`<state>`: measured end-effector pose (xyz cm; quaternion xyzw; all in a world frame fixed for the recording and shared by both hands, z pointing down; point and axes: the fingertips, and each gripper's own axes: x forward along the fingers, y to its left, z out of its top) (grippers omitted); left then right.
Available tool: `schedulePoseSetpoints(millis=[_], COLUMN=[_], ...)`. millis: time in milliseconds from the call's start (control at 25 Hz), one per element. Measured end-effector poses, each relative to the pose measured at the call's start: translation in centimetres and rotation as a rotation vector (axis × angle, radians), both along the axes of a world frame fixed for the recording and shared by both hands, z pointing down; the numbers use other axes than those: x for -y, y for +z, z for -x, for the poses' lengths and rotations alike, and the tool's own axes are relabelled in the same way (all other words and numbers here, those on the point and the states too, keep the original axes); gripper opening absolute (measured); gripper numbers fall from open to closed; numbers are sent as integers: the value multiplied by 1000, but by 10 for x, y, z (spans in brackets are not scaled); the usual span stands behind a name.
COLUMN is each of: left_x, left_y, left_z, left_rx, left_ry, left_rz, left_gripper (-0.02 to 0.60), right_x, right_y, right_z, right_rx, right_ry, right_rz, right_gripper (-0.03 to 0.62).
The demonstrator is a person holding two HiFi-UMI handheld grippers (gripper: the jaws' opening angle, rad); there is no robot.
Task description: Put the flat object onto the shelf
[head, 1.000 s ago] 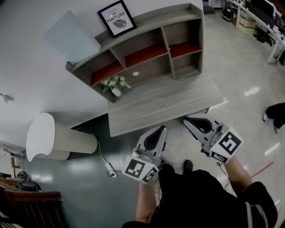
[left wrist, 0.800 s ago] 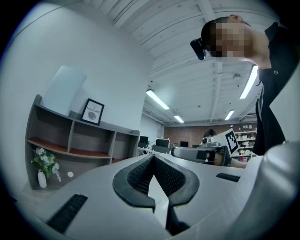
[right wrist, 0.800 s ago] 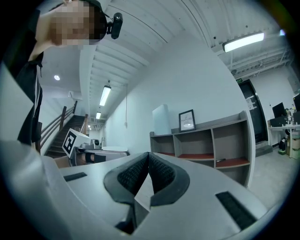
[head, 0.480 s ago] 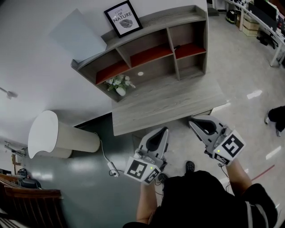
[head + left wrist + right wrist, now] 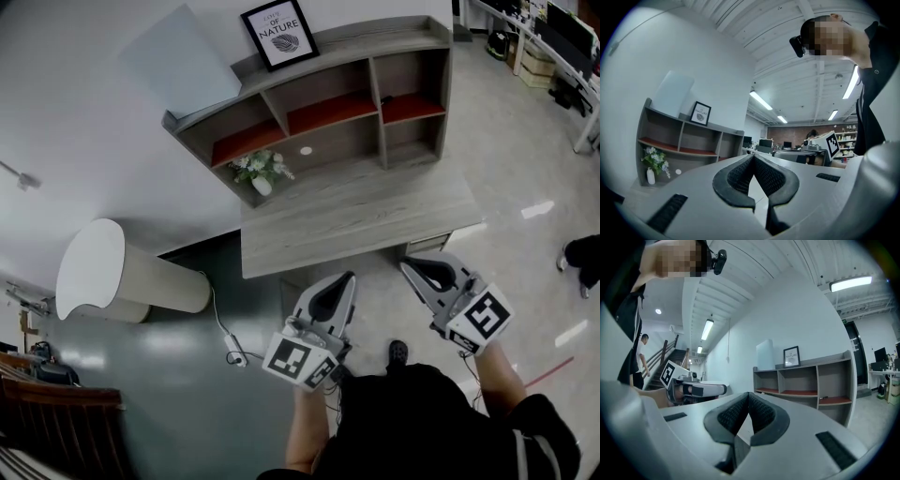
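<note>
1. On top of the shelf (image 5: 361, 45), against the white wall, stand two flat things. One is a pale blue-grey rectangular panel (image 5: 183, 58) with a matt face, which leans on the wall. Just beside it is a black-framed picture (image 5: 279, 34) with a white sheet and a leaf drawing. Which of the two the task means, I cannot tell.
2. This shelf is made of grey board with a wood grain. It is divided into open square and oblong compartments, and the boards of its middle level are red on top.
3. It stands at the back of a desk (image 5: 375, 211) of the same grey grained board. In the low left compartment there is a small white vase (image 5: 262, 185) with white flowers and green leaves.
4. In front of the desk's near edge, and apart from it, is the left gripper (image 5: 351, 276). It is smooth grey plastic with black ribbed pads. Its jaws meet at the tips and nothing is between them.
5. To the right of it, with a gap between, the right gripper (image 5: 406, 266) has the same form. Its jaws are also closed and hold nothing.
6. Around the desk the floor (image 5: 525, 169) is pale and glossy and reflects the lamps.
</note>
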<state>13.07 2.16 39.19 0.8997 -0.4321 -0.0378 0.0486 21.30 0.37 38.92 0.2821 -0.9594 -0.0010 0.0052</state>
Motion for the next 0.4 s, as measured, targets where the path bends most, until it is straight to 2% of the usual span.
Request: schedulePoseSetpoints(millis=[400], left_x=[-4], left_y=[3], left_z=[-2], left_rx=[1], left_ry=[0], left_rz=[-2], left_gripper=[12], right_x=[-8], right_y=[-1], right_z=[2], right_rx=[7], right_ry=[-21], right_rz=[8], right_gripper=[14])
